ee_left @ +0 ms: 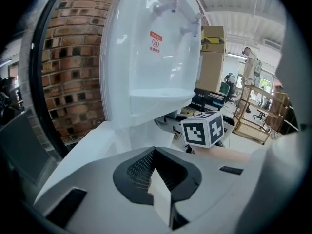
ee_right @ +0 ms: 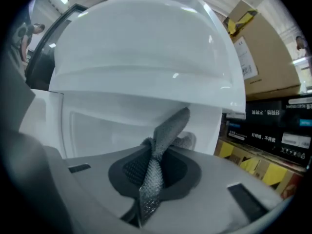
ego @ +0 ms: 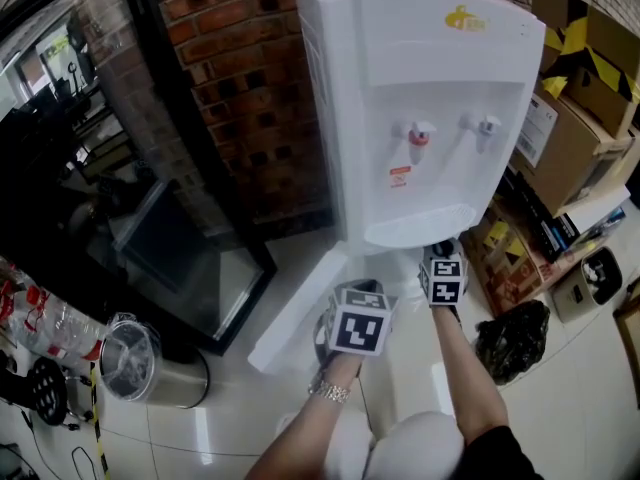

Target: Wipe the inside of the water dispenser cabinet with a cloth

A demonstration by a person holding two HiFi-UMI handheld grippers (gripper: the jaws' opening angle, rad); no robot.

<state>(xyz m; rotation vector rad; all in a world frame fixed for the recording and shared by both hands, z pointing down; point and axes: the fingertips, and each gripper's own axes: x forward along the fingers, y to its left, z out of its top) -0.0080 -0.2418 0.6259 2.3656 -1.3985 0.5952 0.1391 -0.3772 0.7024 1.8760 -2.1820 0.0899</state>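
Here, a white water dispenser (ego: pixel 420 98) is seen against a brick wall (ego: pixel 240 68), with its lower cabinet door (ego: pixel 300 313) standing open to the left. The right gripper (ee_right: pixel 148 184) is held at the cabinet opening below the drip tray (ego: pixel 420 226). Its jaws are clamped on a grey, nubbly cloth (ee_right: pixel 168 130), whose free end is raised towards the white inner wall of the cabinet (ee_right: pixel 107 126). Whether the cloth is touching that wall cannot be told. The left gripper (ee_left: pixel 160 191) is held just beside the right one, outside the cabinet and near the open door, with its jaws pressed together and nothing gripped. Cardboard boxes (ego: pixel 580 118) and a black bag (ego: pixel 512 340) are seen on the floor to the dispenser's right.
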